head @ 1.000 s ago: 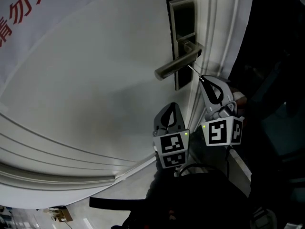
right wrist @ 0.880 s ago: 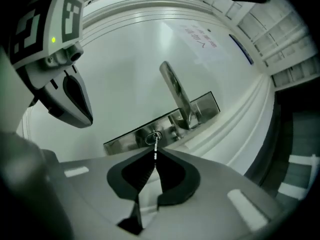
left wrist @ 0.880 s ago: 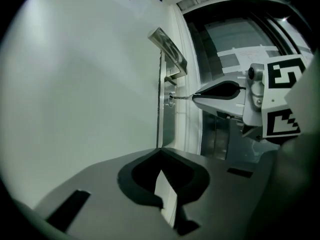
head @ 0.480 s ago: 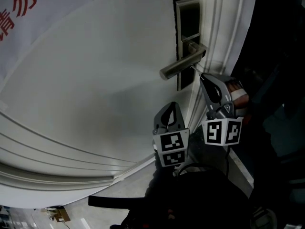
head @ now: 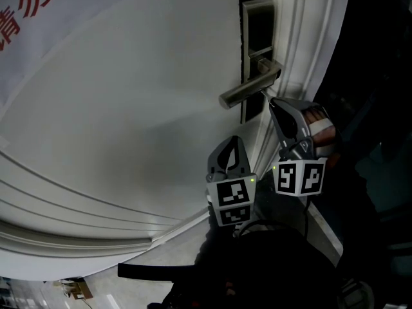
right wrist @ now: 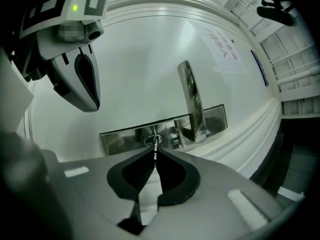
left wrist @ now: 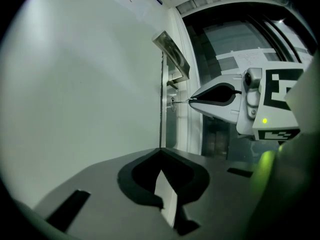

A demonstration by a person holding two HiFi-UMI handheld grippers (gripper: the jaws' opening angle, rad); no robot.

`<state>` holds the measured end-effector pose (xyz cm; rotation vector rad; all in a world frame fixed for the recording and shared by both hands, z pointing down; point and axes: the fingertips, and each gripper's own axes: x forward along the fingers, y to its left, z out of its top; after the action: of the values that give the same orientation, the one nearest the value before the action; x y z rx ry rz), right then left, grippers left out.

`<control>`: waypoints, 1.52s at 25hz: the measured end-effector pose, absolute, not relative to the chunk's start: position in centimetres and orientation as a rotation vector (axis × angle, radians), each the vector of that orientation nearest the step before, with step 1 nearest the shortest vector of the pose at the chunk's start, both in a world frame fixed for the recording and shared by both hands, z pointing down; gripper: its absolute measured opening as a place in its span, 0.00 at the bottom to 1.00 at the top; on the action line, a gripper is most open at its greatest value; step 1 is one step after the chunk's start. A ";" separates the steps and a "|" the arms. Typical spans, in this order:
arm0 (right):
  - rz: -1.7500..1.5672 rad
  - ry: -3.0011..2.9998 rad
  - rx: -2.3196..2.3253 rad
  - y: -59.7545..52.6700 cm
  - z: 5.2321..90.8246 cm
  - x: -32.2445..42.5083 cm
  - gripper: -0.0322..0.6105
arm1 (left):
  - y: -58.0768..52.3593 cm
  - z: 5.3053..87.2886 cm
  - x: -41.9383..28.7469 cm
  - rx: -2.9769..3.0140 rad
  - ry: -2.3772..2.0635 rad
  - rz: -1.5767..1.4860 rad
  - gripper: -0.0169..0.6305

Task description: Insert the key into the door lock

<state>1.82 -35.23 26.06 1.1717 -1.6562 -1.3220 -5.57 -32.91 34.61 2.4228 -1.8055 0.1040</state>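
A steel lock plate (head: 257, 18) with a lever handle (head: 248, 90) sits on the white door (head: 129, 108). My right gripper (head: 273, 103) is shut on a thin key (right wrist: 156, 149), just below the handle. In the right gripper view the key's tip is at the keyhole (right wrist: 153, 140) in the lock plate (right wrist: 120, 139), beside the handle (right wrist: 192, 104). In the left gripper view the key (left wrist: 181, 102) spans from the right gripper (left wrist: 192, 100) to the lock cylinder (left wrist: 172, 103). My left gripper (head: 230, 145) hangs lower, apart from the lock, jaws (left wrist: 160, 154) closed on nothing.
The moulded door frame (head: 302, 37) runs beside the lock, with a dark opening beyond it at the right. A white sheet with red characters (head: 38, 11) hangs on the door at upper left. Raised door mouldings (head: 77, 211) curve across the lower part.
My right gripper has moved in toward the lock plate, so the exposed length of key between it and the plate is shorter. The left gripper has stayed put.
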 end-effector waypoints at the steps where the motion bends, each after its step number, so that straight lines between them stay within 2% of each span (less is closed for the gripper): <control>1: -1.324 -1.652 1.170 -35.2 26.1 1.8 0.07 | -32.9 34.6 -5.6 2.425 -1.806 0.104 0.03; 38: -1.369 -1.490 1.119 -35.9 25.8 1.2 0.07 | -33.0 34.4 -5.2 2.450 -1.766 0.085 0.03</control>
<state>1.17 -35.87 25.83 1.1192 -1.4900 -1.3692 -5.17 -33.00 34.40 2.4502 -1.7663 0.0850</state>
